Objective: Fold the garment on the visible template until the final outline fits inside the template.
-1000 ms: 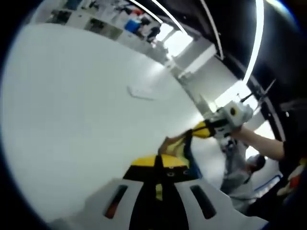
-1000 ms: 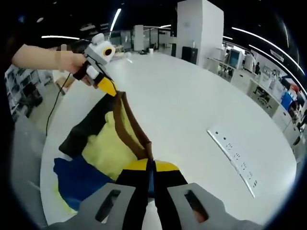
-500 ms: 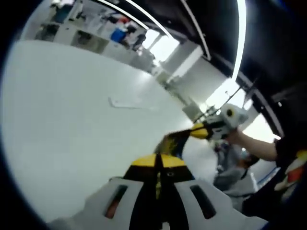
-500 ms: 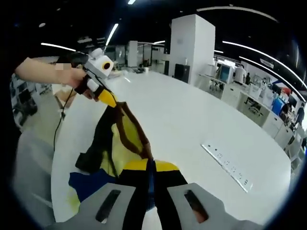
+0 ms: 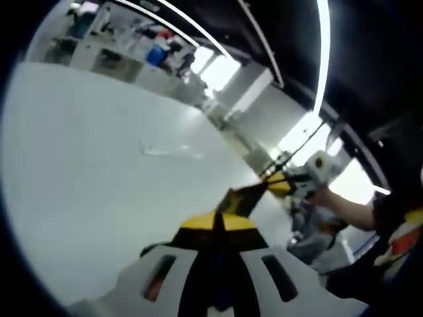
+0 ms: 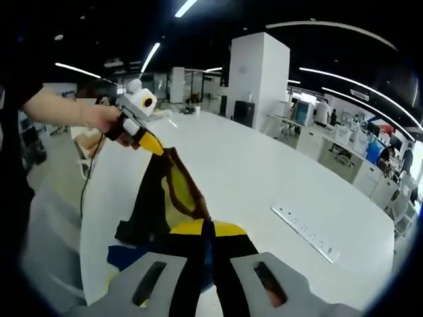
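Observation:
The garment [image 6: 173,191], patched in brown, yellow, black and blue, hangs stretched between my two grippers above the white table [image 6: 264,168]. Low in the right gripper view, my right gripper [image 6: 206,228] is shut on one end of its upper edge. Up at the left, my left gripper [image 6: 151,143], held by a hand [image 6: 99,119], is shut on the other end. In the left gripper view, my left gripper [image 5: 218,221] pinches the garment [image 5: 239,198], which runs across to the right gripper [image 5: 274,187]. The blue lower part droops toward the table edge.
A flat white strip with small marks [image 6: 304,232] lies on the table to the right; the left gripper view shows that strip [image 5: 168,152] too. A person's arm [image 5: 344,211] holds the right gripper. Desks, pillars and ceiling lights stand beyond the table.
Both grippers have risen with the garment. It has come up off the table and now hangs narrower and bunched instead of spread out. Both views have tilted upward.

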`<state>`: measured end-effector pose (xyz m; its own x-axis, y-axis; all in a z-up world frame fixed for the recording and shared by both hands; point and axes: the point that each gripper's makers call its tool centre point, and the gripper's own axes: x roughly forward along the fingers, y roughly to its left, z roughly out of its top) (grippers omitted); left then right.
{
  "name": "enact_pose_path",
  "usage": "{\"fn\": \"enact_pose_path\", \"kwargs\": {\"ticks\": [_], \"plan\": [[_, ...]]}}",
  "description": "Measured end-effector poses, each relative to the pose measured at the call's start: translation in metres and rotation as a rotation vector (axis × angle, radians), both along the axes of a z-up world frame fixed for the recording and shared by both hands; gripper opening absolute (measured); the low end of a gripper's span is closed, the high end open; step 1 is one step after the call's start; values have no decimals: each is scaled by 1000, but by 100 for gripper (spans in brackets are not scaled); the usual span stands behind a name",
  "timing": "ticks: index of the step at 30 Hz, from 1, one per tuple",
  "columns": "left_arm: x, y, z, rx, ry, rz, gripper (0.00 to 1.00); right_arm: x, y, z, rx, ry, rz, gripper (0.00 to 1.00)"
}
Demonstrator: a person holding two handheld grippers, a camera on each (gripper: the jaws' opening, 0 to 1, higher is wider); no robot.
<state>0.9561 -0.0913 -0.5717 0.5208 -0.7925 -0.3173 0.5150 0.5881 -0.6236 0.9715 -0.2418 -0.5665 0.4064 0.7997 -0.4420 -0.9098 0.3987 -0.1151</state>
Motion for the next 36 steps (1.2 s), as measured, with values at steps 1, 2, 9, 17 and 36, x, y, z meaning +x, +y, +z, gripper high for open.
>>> {"fn": "enact_pose_path", "kwargs": {"ticks": [1, 2, 9, 17, 36], "plan": [[-2, -1, 3, -3, -4, -2, 0, -2, -1, 3, 8, -2, -2, 3], [-5, -1, 6, -8, -11, -4, 0, -5, -2, 8, 19, -5, -5, 3], [-19, -1, 27, -40, -45, 2, 0, -21, -7, 34, 89, -23, -36, 3], [-52, -2, 46, -73, -79, -3, 0, -59, -9, 52, 137, -49, -54, 3], [-130, -11, 129, -241, -212, 25, 0, -140, -19, 139, 321, -136, -91, 3]]}}
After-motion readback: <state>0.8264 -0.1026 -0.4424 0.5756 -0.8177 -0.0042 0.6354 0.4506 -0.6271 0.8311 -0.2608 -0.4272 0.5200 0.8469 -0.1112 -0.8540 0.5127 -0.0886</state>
